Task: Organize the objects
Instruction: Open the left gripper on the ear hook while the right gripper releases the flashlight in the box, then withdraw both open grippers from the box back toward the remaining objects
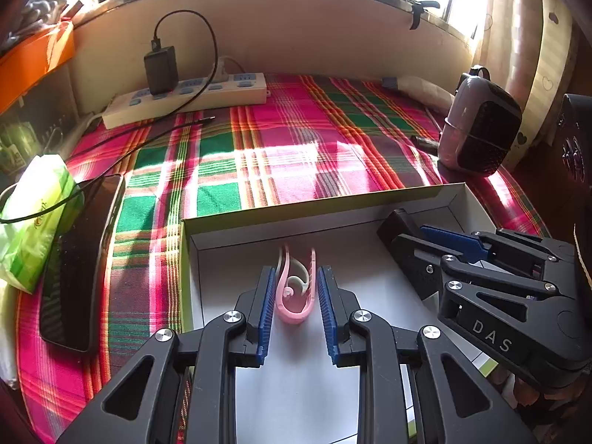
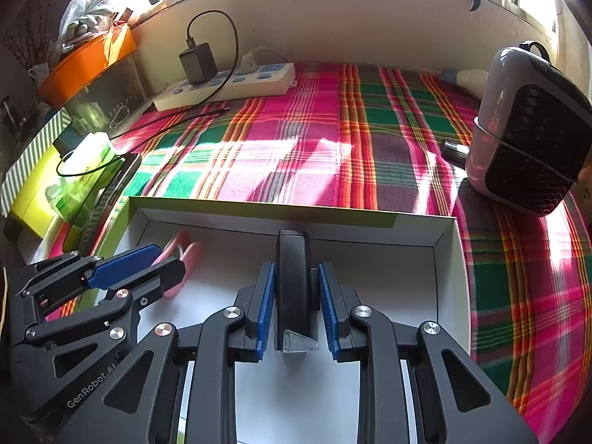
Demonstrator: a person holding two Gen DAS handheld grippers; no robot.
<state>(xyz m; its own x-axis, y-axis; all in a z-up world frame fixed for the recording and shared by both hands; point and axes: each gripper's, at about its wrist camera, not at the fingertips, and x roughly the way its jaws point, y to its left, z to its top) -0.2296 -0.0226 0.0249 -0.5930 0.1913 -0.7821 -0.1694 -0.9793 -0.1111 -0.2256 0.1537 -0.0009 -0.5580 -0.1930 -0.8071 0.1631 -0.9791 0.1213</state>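
Your left fingers clamp the pink clip over the white floor of the shallow box, close behind its far wall. Your right fingers grip the black block, also inside the box, its tip near the far wall. Both grippers sit side by side, nearly touching. Beyond the far rim, the plaid-covered bench lies open up to the power strip; the heater crowds the right edge.
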